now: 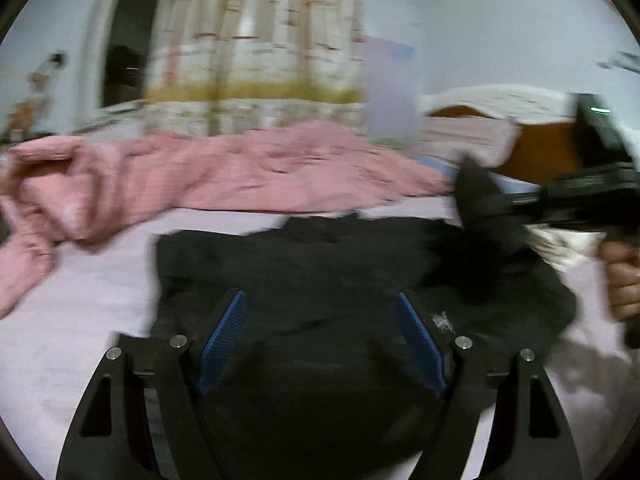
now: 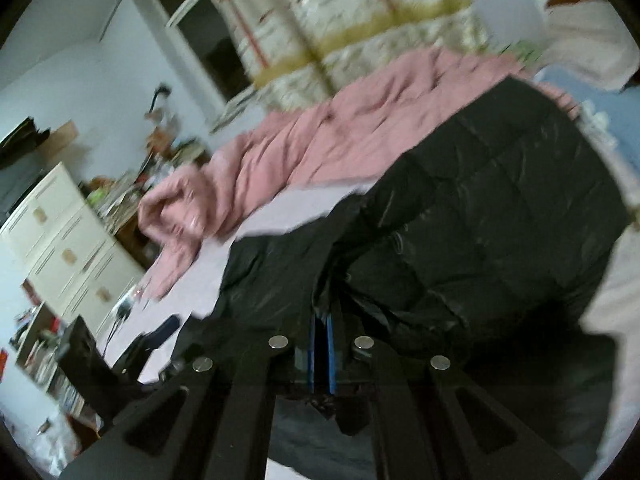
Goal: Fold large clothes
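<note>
Left wrist view: the left gripper (image 1: 320, 340) hangs with its jaws spread wide and empty over the black jacket (image 1: 320, 280) lying on the pale bed sheet (image 1: 80, 320); a pink garment (image 1: 240, 176) lies toward the bed's far edge.

Right wrist view: the right gripper (image 2: 320, 356) is clamped on a fold of the black jacket (image 2: 480, 200).

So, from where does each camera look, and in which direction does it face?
Left wrist: sits on the left gripper, facing across the bed over the black quilted jacket toward the crumpled pink garment; its open blue-padded fingers show, plus the right gripper and hand.
Right wrist: sits on the right gripper, tilted, facing the jacket; its fingers are shut on black fabric.
Shared: jacket, pink garment, patterned curtain.
</note>
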{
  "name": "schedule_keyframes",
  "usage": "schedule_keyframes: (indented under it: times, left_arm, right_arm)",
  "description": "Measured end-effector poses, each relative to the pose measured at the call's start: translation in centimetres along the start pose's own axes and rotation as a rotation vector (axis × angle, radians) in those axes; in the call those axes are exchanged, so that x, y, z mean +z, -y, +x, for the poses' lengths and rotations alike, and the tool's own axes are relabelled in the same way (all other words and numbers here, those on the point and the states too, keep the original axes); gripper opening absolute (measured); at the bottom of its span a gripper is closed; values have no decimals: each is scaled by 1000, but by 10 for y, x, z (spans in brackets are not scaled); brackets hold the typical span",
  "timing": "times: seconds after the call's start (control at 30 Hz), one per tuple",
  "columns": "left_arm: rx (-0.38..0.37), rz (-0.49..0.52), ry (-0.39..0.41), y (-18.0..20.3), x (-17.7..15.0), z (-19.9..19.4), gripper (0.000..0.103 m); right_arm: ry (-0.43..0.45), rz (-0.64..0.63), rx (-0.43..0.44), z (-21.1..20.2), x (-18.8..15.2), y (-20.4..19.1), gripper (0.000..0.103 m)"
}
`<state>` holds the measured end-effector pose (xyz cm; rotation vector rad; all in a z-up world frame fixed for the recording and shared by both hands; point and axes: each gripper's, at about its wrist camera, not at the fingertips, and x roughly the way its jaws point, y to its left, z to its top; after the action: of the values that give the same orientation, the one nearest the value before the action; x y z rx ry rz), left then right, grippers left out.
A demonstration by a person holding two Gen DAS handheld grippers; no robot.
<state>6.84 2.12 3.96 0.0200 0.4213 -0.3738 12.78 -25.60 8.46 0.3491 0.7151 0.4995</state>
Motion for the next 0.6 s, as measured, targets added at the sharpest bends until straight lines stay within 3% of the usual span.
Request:
schedule_keyframes:
  times: [0.1,0.27,0.37,0.43,0.5,0.6]
  left_arm:
    - [-79,63,1,23,-4,-2,77]
    - [-80,103,-62,41,-13,11,82]
    - [-95,74,-90,41,-16,17,82]
    - [-121,45,-100,41,-17,21,82]
    - [-146,10,-108,43,-15,30,85]
    - [-179,-78,-183,45,-4,58,87]
  right_arm:
    - [-24,6,42,26,-14,-11,5]
    - [-55,-12,43,49,-32,-20,8]
    - [-79,-41,15,51,-36,-24,31]
    - [-60,-41,13,43,-35,-22,58]
    - [-17,-41,4,33,-32,-18,58]
    - [26,-18,-36,22,-21,-11,58]
